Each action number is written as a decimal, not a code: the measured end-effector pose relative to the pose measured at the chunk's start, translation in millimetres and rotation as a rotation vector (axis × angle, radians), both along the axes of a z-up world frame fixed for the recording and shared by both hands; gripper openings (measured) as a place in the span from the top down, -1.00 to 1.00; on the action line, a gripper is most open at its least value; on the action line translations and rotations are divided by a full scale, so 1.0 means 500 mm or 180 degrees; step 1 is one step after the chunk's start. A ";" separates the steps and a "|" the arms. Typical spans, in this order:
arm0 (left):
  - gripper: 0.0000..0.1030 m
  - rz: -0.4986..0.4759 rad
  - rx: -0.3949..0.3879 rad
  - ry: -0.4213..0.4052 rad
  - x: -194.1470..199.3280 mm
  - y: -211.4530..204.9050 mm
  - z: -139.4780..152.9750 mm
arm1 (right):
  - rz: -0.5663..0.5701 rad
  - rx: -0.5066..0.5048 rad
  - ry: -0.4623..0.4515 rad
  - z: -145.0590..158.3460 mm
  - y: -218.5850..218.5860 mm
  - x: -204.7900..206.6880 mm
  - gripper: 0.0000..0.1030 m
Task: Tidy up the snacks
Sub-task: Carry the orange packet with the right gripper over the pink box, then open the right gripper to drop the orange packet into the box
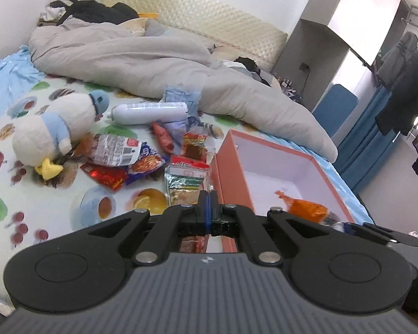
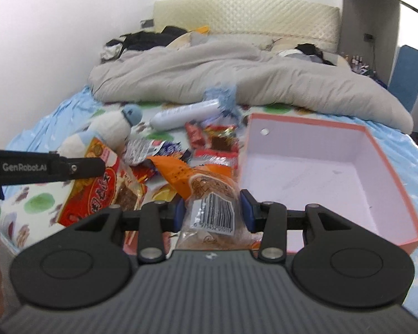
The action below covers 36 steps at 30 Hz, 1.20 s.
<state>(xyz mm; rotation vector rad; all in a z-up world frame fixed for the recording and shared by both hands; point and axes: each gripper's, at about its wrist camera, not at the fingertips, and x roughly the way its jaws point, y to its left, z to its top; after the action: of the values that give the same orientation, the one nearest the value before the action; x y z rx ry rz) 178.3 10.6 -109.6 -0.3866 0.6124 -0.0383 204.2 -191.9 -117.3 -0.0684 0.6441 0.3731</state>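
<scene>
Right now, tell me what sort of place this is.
A lived-in bedroom, most likely. A rumpled grey duvet lies on a bed with a padded cream headboard, and coats hang on a clothes rack at the side.

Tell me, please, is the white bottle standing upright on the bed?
No, the white bottle lies on its side on the bed, beside the plush toy.
</scene>
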 end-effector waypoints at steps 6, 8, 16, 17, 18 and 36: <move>1.00 -0.0122 0.0033 -0.0169 0.021 -0.046 0.079 | -0.0141 0.0104 -0.0046 0.044 -0.070 0.015 0.14; 1.00 -0.0175 0.0065 -0.0238 0.032 -0.068 0.105 | -0.0216 0.0143 -0.0100 0.062 -0.087 0.019 0.14; 1.00 -0.0530 0.0091 -0.0404 0.101 -0.176 0.180 | -0.0426 0.0149 -0.0277 0.099 -0.158 0.054 0.14; 1.00 -0.0608 0.0138 -0.0395 0.121 -0.193 0.178 | -0.0447 0.0131 -0.0277 0.096 -0.168 0.064 0.14; 1.00 -0.0667 0.0113 -0.0346 0.143 -0.207 0.172 | -0.0453 0.0101 -0.0270 0.090 -0.173 0.074 0.14; 0.98 -0.1057 0.0047 0.0678 0.336 -0.314 -0.039 | -0.0692 -0.0029 0.0574 -0.106 -0.255 0.220 0.04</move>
<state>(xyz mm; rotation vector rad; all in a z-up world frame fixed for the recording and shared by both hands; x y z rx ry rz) 346.1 -146.4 -129.0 -0.2729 0.8826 -0.3131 314.0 -319.5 -170.3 0.0272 0.8231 0.1674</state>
